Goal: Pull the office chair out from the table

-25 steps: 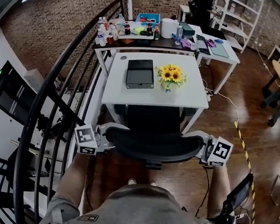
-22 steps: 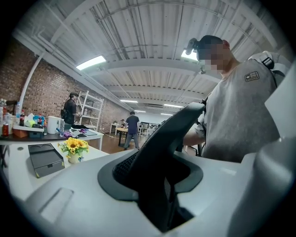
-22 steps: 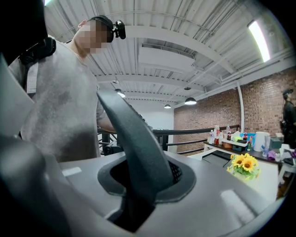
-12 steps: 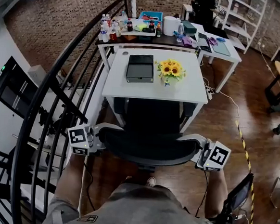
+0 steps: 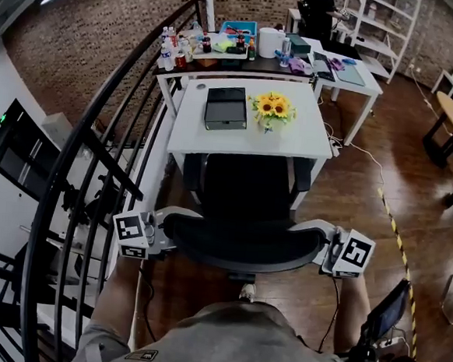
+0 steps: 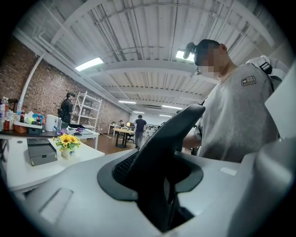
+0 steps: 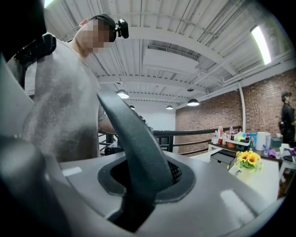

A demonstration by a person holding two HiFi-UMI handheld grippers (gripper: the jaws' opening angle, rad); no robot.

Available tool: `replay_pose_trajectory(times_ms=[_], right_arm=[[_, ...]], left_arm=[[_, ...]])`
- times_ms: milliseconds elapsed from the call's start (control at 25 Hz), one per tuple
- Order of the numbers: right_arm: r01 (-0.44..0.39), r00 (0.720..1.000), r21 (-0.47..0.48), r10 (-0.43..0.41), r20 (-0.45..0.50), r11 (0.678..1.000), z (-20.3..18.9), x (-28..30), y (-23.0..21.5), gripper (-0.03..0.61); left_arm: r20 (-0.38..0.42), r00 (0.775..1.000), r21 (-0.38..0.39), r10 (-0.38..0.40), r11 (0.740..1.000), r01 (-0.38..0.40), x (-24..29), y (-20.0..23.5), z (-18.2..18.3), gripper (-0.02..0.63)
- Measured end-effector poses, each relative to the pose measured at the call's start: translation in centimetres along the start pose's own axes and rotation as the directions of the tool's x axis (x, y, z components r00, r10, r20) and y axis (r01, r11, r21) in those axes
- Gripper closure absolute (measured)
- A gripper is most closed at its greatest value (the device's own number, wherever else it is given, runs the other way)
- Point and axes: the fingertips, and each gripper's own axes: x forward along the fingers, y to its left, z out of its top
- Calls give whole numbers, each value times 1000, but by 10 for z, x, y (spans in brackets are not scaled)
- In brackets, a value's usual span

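The black office chair point(image 5: 241, 244) stands in front of the white table point(image 5: 292, 146), its seat mostly out from under the tabletop. My left gripper point(image 5: 158, 233) is shut on the left end of the curved backrest and my right gripper point(image 5: 326, 250) on the right end. In the left gripper view the backrest edge point(image 6: 162, 139) rises between the grey jaws of that gripper point(image 6: 157, 190). The right gripper view shows the same, the backrest edge point(image 7: 134, 143) clamped in the right gripper point(image 7: 136, 190). The person stands just behind the chair.
A black box point(image 5: 226, 108) and a vase of sunflowers point(image 5: 271, 108) sit on the white table. A black stair railing point(image 5: 96, 150) runs close along the left. Behind is a table crowded with bottles point(image 5: 221, 47). Yellow-black floor tape point(image 5: 398, 237) lies at the right.
The chair and both grippers have moved back from the table toward the person. More of the seat now shows in front of the tabletop.
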Motion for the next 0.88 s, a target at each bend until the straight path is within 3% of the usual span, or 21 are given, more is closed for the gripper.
replay_pose_trajectory(times_ms=[880], right_arm=[[14, 999, 37, -13, -50, 999, -2, -4, 140, 471]], left_arm=[[13, 1000, -4, -11, 1000, 11, -29, -134, -22, 463]])
